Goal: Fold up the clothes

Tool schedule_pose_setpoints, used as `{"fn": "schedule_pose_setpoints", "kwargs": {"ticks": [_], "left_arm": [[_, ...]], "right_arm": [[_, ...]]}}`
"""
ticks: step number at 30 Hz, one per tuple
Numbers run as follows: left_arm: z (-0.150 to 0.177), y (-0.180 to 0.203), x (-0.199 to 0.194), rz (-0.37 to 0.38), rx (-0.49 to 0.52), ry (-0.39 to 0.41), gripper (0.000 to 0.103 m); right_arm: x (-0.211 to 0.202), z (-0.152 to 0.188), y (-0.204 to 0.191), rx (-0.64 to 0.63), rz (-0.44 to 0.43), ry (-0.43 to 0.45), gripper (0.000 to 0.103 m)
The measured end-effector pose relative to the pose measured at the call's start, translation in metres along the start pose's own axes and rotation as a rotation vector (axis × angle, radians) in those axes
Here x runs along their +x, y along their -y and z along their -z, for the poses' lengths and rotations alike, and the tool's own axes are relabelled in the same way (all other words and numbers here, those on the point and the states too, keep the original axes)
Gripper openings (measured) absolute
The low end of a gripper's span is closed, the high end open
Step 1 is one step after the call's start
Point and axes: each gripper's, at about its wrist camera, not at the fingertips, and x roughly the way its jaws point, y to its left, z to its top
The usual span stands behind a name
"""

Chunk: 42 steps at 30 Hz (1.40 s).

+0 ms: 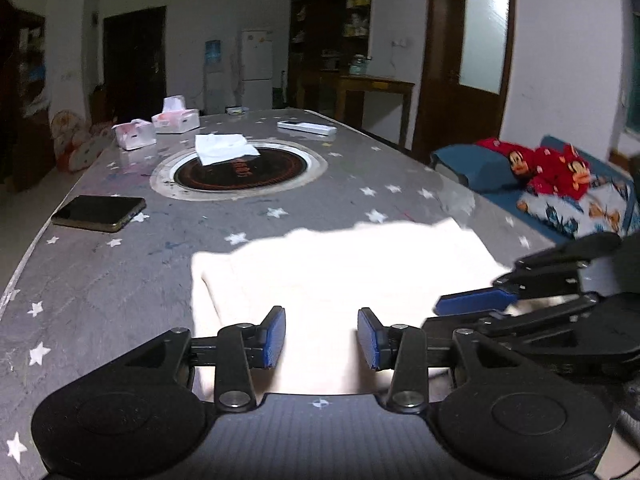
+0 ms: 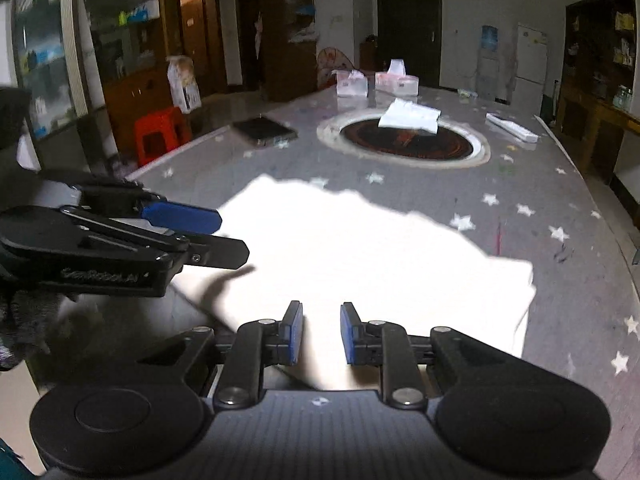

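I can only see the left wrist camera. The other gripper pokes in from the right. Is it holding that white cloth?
Observer: No. Its own camera shows the right gripper open, with the white cloth beyond its fingers.
Operator: Anything beside the table that I'm missing?
Observer: A red stool stands on the floor along the table's left side.
Operator: How does my gripper look from there?
Observer: The left gripper reaches in from the left and casts a shadow on the cloth.
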Motion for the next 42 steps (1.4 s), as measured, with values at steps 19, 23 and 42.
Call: {"fn": "schedule_pose_setpoints", "kwargs": {"ticks": [19, 23, 42], "left_arm": [[0.012, -0.003, -0.013, -0.037, -0.033, 0.022, 0.043], [0.017, -0.010, -0.010, -0.030, -0.079, 0.004, 0.043], [0.022, -0.004, -0.013, -0.058, -0.191, -0.010, 0.043]], "right_arm": [[-0.033, 0.021, 0.014, 0.059, 0.069, 0.028, 0.020], [-0.033, 0.028, 0.026, 0.106, 0.074, 0.017, 0.020], [-0.040, 0.047, 0.055, 0.152, 0.077, 0.081, 0.017]]}}
